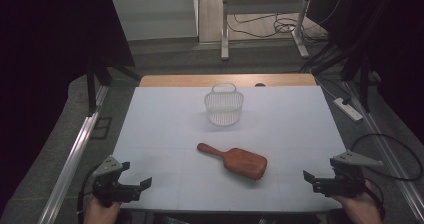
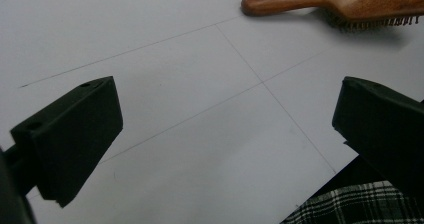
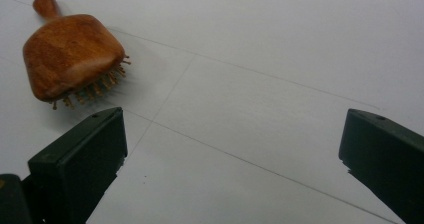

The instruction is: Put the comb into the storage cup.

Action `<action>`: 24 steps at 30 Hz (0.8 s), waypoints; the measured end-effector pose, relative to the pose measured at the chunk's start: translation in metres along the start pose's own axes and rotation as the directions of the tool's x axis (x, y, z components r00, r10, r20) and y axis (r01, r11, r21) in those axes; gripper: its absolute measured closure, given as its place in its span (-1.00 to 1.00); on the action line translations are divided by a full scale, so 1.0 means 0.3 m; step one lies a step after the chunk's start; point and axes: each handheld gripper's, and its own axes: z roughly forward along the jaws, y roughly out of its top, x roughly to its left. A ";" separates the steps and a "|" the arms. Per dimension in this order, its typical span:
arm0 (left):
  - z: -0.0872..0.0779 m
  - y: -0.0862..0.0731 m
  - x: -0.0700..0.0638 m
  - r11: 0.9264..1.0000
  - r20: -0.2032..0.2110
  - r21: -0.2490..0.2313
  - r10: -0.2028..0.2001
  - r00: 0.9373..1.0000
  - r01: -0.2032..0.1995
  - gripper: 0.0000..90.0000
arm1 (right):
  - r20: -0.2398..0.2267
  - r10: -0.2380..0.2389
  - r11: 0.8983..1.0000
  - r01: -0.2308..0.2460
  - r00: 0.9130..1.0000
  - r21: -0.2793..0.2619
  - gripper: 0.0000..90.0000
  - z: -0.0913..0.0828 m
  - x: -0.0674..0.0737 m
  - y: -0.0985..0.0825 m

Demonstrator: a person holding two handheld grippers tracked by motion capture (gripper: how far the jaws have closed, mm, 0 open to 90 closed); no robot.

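Note:
A wooden hairbrush (image 1: 235, 161) lies bristles down in the middle of the white table (image 1: 165, 119), its handle pointing left and away. Behind it stands a small white basket (image 1: 223, 105) with a handle, upright. My left gripper (image 1: 134, 182) rests at the table's near left corner, open, nothing between its jaws; its own view has the hairbrush (image 2: 345, 3) at the top right. At the near right corner my right gripper (image 1: 312, 180) stands open and empty as well. The hairbrush (image 3: 70, 54) lies at the upper left of its view.
A metal rail (image 1: 75, 154) runs along the table's left side and another along the right. A power strip (image 1: 348, 109) and cables lie on the floor to the right. A desk frame (image 1: 260, 14) stands beyond the table. Plaid cloth (image 2: 350, 209) sits under the near table edge.

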 end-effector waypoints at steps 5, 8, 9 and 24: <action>-0.003 -0.003 0.000 1.000 0.003 -0.002 0.002 1.000 -0.002 -1.00 | -0.008 0.001 0.999 0.000 1.000 0.036 -1.00 0.013 0.001 0.005; -0.002 -0.002 0.000 1.000 0.006 0.004 0.005 1.000 -0.005 -1.00 | -0.007 -0.008 0.999 0.008 1.000 0.044 -1.00 0.016 0.003 0.006; -0.001 -0.002 0.000 1.000 0.007 0.006 0.006 1.000 -0.006 -1.00 | -0.009 -0.011 0.999 0.012 1.000 0.048 -1.00 0.017 0.003 0.007; -0.003 -0.004 0.002 1.000 0.019 0.008 0.009 1.000 -0.009 -1.00 | -0.033 -0.081 0.993 0.083 0.996 0.087 -0.99 0.032 0.026 0.013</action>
